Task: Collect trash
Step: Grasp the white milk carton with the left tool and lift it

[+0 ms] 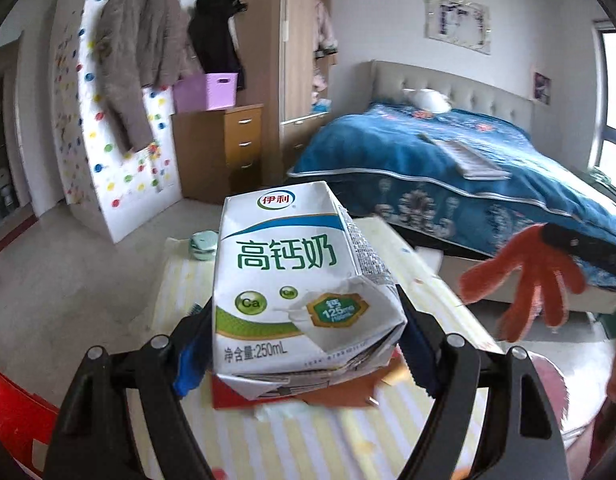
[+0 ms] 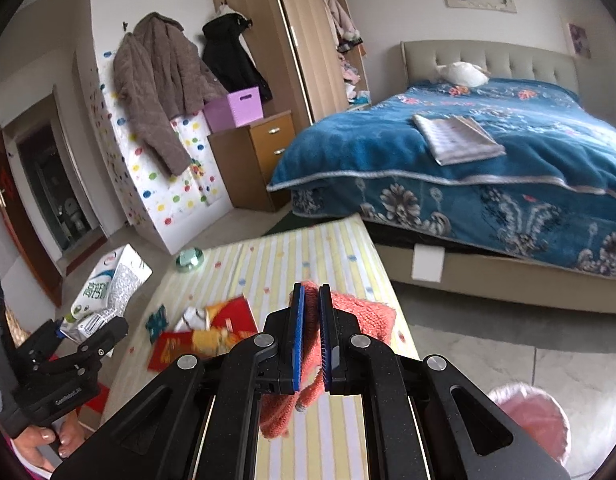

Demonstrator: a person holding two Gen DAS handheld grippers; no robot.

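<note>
A dented white 250 mL milk carton (image 1: 292,280) with green lettering is clamped between the blue pads of my left gripper (image 1: 304,344), lifted above the striped yellow table (image 1: 308,440). In the right wrist view the same carton (image 2: 108,288) and left gripper (image 2: 88,340) hover off the table's left side. My right gripper (image 2: 311,332) is shut on a coral knitted glove (image 2: 355,316), which hangs over the table's right part. From the left wrist view that glove (image 1: 527,280) dangles at the right. Red and orange wrappers (image 2: 212,332) lie on the table.
A small green round object (image 2: 190,260) sits at the table's far left corner. A pink bin (image 2: 535,416) stands on the floor at the right. A bed with a blue blanket (image 2: 467,152) lies beyond the table. A red chair (image 1: 12,412) is at the near left.
</note>
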